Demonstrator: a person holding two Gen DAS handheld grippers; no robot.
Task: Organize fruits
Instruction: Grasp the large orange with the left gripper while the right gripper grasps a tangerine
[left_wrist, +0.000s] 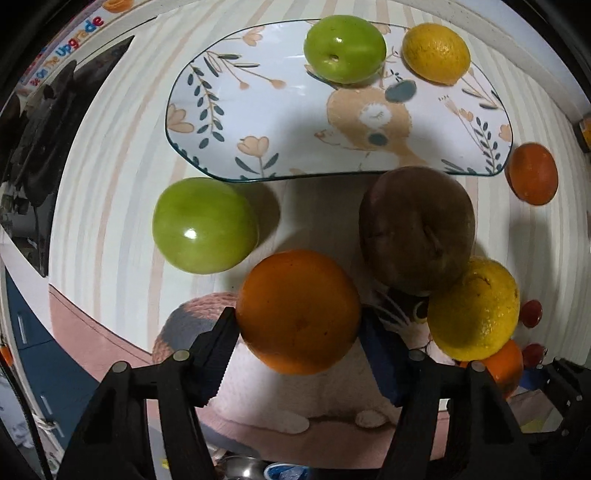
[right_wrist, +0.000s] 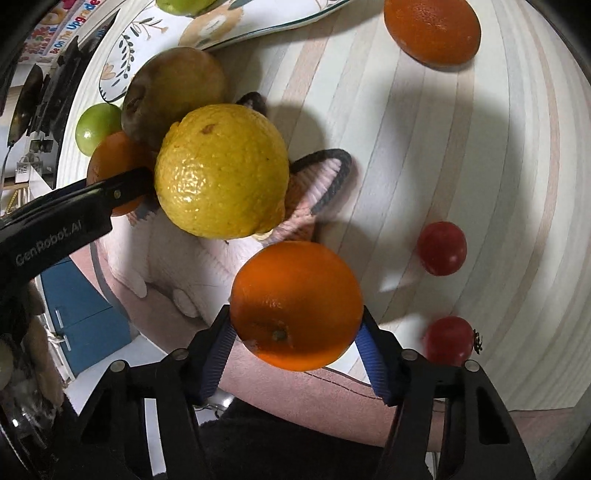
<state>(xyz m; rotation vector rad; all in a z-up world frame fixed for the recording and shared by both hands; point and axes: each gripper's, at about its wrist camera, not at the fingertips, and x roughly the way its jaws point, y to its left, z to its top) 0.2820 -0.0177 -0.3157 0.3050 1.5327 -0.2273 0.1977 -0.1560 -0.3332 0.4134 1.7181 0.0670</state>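
Observation:
My left gripper (left_wrist: 297, 321) is shut on an orange (left_wrist: 298, 312), held near the table's front edge. My right gripper (right_wrist: 295, 321) is shut on another orange (right_wrist: 296, 305), just right of the left one. A floral plate (left_wrist: 229, 122) lies ahead with a green apple (left_wrist: 344, 48) and a lemon (left_wrist: 436, 52) on it. On the table lie a second green apple (left_wrist: 205, 225), a brown fruit (left_wrist: 417, 229), a lemon (left_wrist: 474, 308) and a third orange (left_wrist: 533, 173). In the right wrist view the left gripper's finger (right_wrist: 122, 188) shows beside the lemon (right_wrist: 221, 170).
Two small red tomatoes (right_wrist: 442, 248) (right_wrist: 448, 339) lie on the striped tablecloth (right_wrist: 461, 147) at the right. A knitted cat-shaped mat (right_wrist: 314, 192) lies under the near fruits. The table's front edge is just below both grippers.

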